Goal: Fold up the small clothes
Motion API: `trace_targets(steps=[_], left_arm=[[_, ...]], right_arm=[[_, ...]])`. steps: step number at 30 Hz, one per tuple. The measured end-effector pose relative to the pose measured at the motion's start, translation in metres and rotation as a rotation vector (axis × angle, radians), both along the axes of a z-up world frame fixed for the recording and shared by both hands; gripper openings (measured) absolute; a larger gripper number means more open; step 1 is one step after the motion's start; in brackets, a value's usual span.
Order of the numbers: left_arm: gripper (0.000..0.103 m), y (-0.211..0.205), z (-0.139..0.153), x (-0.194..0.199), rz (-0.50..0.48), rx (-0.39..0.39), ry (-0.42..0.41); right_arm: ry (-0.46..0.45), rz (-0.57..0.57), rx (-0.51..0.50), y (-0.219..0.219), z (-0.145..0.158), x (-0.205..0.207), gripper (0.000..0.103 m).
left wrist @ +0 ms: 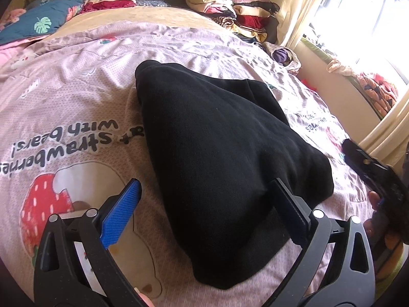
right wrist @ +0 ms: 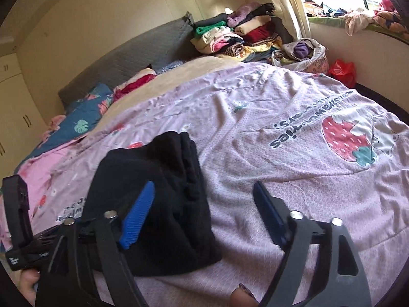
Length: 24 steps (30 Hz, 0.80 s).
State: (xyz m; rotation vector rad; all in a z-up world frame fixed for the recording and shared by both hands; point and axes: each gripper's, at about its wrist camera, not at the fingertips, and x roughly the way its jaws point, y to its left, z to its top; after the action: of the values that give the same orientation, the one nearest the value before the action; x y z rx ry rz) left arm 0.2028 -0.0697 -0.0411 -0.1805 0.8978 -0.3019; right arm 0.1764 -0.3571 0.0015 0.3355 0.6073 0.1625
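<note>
A black garment [left wrist: 217, 153] lies folded into a thick bundle on the pink strawberry-print bedspread [left wrist: 64, 107]. My left gripper [left wrist: 207, 192] is open just above its near end, the blue-padded fingers [left wrist: 122, 212] spread on either side and gripping nothing. In the right wrist view the same black garment [right wrist: 163, 192] lies at lower left. My right gripper [right wrist: 204, 192] is open and empty beside the garment's right edge. The right gripper's body shows at the right edge of the left wrist view [left wrist: 375, 179], and the left gripper at the left of the right wrist view [right wrist: 20, 220].
Stacks of folded clothes [left wrist: 230, 7] sit at the head of the bed by the curtain [left wrist: 299, 5]. A blue leaf-print quilt [left wrist: 38, 23] lies far left. A cloth bag [right wrist: 301, 51] and red bag [right wrist: 342, 69] sit beside the bed. The window sill holds clothes [right wrist: 358, 20].
</note>
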Motion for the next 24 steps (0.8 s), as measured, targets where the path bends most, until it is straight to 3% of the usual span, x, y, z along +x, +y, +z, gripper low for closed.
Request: trace_targets(steps=[2,7,14,24], left_arm=[[0.093,0.000,0.003,-0.005,0.001,0.001,0.000],[0.093,0.004,0.018,-0.032,0.002,-0.024,-0.029],[0.094,0.006,0.031,-0.072,0.027,0.001,-0.090],[0.094,0.008,0.029,-0.115,0.044,0.034,-0.138]], right_arm=[[-0.023,0.011,0.013,0.001,0.006,-0.009,0.098],[-0.053,0.024,0.002,0.008,0.016,-0.035,0.098],[-0.043,0.075,0.017,0.017,0.019,-0.071,0.098],[-0.021,0.100,-0.125,0.041,0.006,-0.123,0.099]])
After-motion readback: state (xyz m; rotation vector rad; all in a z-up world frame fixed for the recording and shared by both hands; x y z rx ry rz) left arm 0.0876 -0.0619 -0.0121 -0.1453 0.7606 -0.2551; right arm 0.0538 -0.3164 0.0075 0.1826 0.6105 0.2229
